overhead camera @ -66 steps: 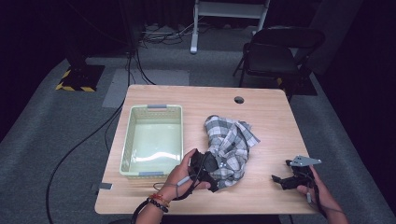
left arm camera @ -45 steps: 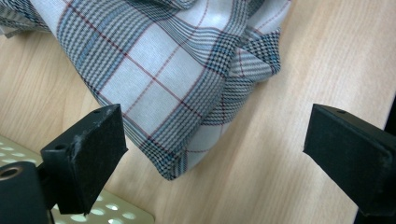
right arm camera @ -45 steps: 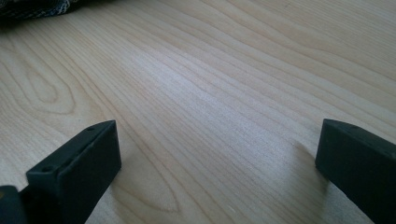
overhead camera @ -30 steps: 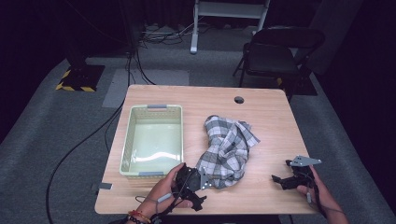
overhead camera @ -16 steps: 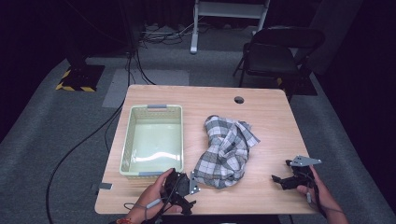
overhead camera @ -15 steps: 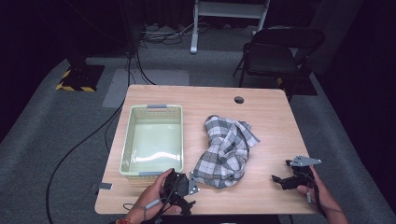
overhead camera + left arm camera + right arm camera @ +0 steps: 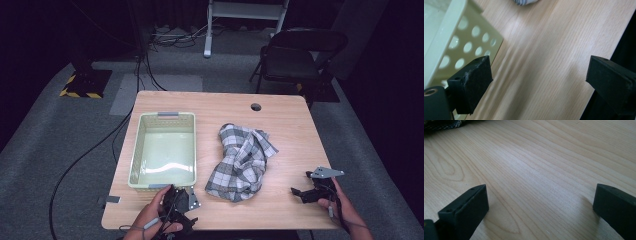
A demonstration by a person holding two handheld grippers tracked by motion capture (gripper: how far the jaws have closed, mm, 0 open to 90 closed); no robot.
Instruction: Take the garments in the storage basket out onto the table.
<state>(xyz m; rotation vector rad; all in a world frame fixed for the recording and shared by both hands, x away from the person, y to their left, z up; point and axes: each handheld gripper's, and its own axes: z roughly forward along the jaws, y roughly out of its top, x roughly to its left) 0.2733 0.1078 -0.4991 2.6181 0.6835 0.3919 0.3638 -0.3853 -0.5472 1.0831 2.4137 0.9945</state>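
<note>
A light wooden table is filling the middle of the high view, standing on grey carpet with a dark folding chair behind its far edge. A pale green perforated basket is sitting empty on the table's left half, and a crumpled checked cloth is lying just beside it toward the centre, touching neither tool. The left gripper is hovering at the near edge, right by the basket's near corner, its jaws standing wide apart over bare wood. The right gripper is resting low near the table's right front corner, well apart from the cloth, its jaws also spread wide with nothing between them.
</note>
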